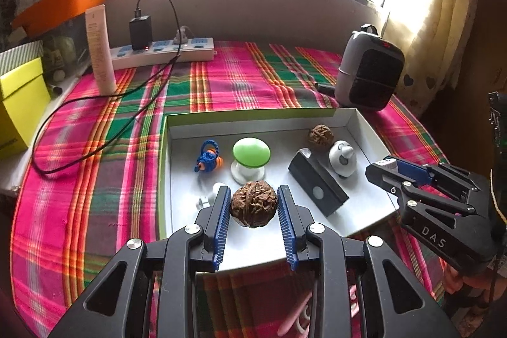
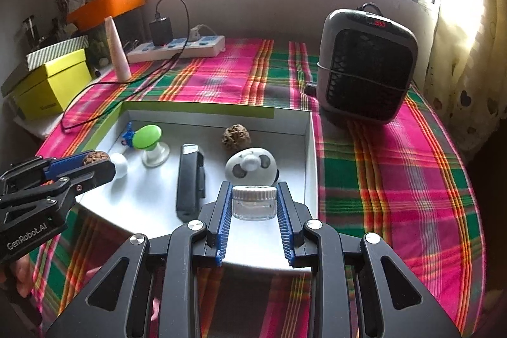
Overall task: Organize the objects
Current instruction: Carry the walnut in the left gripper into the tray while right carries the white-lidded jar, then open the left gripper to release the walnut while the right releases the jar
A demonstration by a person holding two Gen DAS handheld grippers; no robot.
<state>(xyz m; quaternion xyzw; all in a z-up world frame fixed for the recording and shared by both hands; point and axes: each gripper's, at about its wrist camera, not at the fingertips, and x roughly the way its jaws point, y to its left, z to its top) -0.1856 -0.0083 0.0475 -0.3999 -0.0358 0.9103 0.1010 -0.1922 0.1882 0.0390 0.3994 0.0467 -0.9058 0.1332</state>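
A walnut (image 1: 253, 204) is clamped between the pads of the left gripper (image 1: 253, 195), above the near part of the white tray (image 1: 358, 122). The right gripper (image 2: 253, 198), jaws closed on a small clear jar (image 2: 253, 202), holds it over the tray's near right part. A second walnut (image 2: 236, 137), a green-capped mushroom toy (image 2: 149, 140) and a black case (image 2: 190, 179) lie inside the tray on the plaid cloth (image 2: 396, 179).

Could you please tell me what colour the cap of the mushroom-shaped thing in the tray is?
Bright green, on a white stem; the mushroom-shaped thing shows best in the left wrist view.

Heater (image 2: 364, 65) behind tray (image 2: 312, 148)
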